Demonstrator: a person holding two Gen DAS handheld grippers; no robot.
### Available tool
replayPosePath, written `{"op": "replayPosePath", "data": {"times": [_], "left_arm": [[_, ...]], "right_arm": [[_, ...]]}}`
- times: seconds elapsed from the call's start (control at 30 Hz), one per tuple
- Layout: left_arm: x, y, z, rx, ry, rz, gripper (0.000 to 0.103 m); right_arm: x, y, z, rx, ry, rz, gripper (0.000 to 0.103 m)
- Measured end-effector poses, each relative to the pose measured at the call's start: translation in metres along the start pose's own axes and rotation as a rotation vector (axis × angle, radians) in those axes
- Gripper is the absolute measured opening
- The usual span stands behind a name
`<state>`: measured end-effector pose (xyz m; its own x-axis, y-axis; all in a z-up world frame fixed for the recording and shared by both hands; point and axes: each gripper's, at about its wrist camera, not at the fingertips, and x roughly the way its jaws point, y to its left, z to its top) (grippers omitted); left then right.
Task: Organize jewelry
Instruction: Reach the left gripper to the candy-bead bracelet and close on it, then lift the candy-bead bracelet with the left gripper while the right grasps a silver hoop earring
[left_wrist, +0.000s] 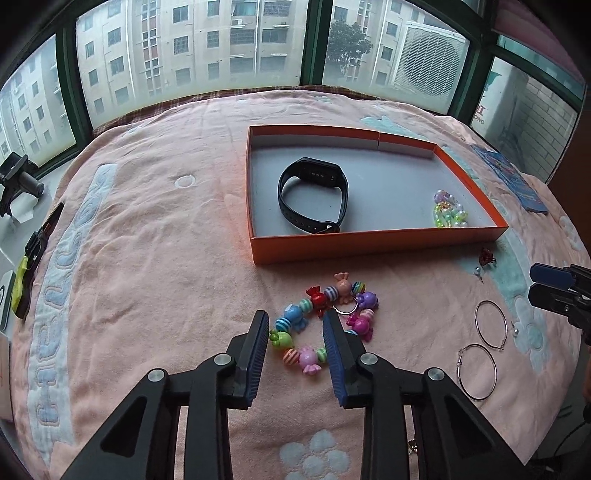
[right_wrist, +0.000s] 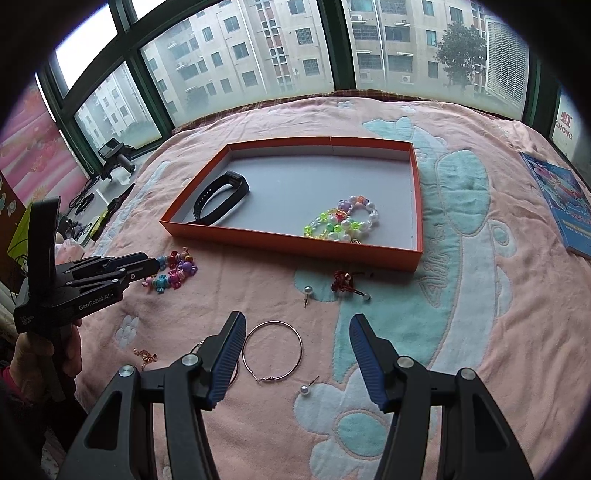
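The left tool (left_wrist: 295, 328) is lowered over the candy-bead bracelet (left_wrist: 325, 321) on the pink blanket (left_wrist: 147, 258); part of its loop is straddled by half-closed jaws, pads not seen pressing. Its long axis runs toward the orange box (left_wrist: 369, 242), where a black band (left_wrist: 312, 195) lies. The right tool (right_wrist: 297, 338) is held open, empty, over a hoop earring (right_wrist: 273, 350).
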<state>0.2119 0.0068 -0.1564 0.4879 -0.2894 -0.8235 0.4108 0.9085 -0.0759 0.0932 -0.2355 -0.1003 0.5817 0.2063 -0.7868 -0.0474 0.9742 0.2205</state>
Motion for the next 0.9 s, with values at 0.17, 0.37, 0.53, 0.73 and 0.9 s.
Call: {"op": "replayPosePath", "data": {"times": [0.17, 0.37, 0.53, 0.73, 0.9], "left_arm": [[0.011, -0.002, 0.001, 0.110, 0.020, -0.015, 0.033], [0.017, -0.003, 0.004, 0.222, 0.022, -0.063, 0.033], [0.021, -0.006, 0.003, 0.289, 0.017, -0.059, 0.029], [0.021, -0.005, 0.000, 0.312, 0.001, -0.068, 0.019], [0.018, -0.004, -0.001, 0.275, -0.001, -0.074, 0.016]], "right_arm": [[0.005, -0.003, 0.001, 0.005, 0.015, -0.003, 0.064], [0.010, -0.007, 0.002, 0.024, 0.033, 0.004, 0.064], [0.013, -0.004, 0.001, 0.020, 0.042, -0.001, 0.064], [0.014, -0.005, 0.002, 0.028, 0.044, -0.003, 0.064], [0.014, -0.005, 0.003, 0.035, 0.045, -0.002, 0.064]]}}
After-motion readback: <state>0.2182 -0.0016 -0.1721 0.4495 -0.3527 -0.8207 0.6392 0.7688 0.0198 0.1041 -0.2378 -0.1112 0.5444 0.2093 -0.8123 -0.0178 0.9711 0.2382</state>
